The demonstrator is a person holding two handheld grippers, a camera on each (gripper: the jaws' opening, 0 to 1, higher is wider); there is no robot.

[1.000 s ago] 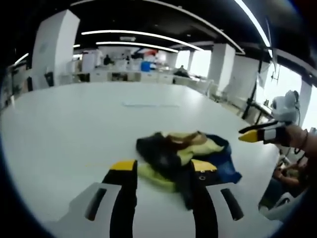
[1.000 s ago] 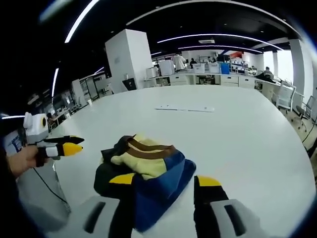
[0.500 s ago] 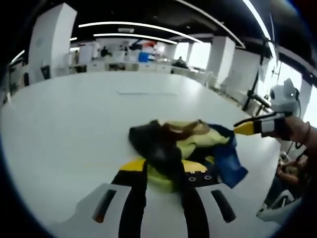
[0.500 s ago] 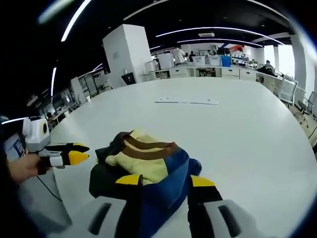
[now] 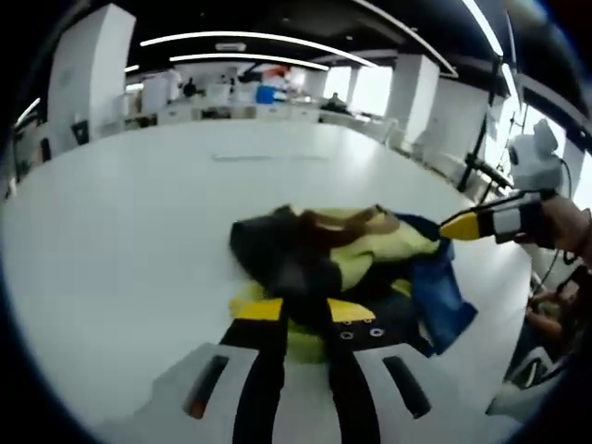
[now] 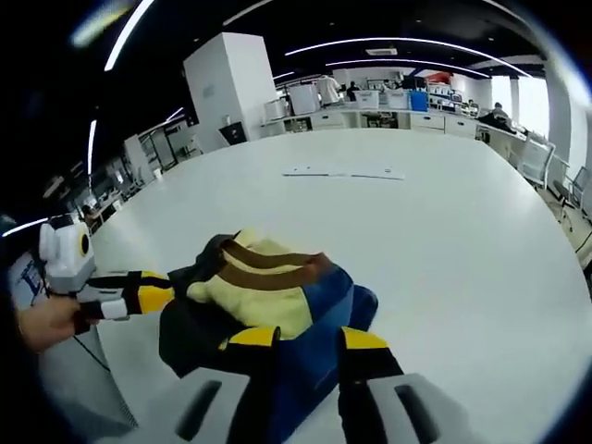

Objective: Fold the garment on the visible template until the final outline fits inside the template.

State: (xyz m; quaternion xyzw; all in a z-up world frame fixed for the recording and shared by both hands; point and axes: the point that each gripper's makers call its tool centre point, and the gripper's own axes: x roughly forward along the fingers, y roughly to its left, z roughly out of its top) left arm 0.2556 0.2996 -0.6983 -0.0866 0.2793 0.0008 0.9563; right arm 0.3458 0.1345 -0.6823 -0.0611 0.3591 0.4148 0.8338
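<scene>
**Both grippers closed in on the crumpled garment**

Since the earlier frames, both grippers have been brought nearer the garment (image 5: 342, 268), and their jaws have narrowed. The left gripper (image 5: 303, 314) has black and yellow cloth between its nearly closed jaws. The right gripper (image 6: 309, 340) has blue cloth between its jaws. The garment lies bunched on the white worktop (image 6: 444, 231), yellow, brown, blue and black. No writing can be read.

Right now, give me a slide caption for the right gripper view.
Right gripper closing over a crumpled yellow, brown, blue and black garment on a white table, left gripper at its side.
</scene>
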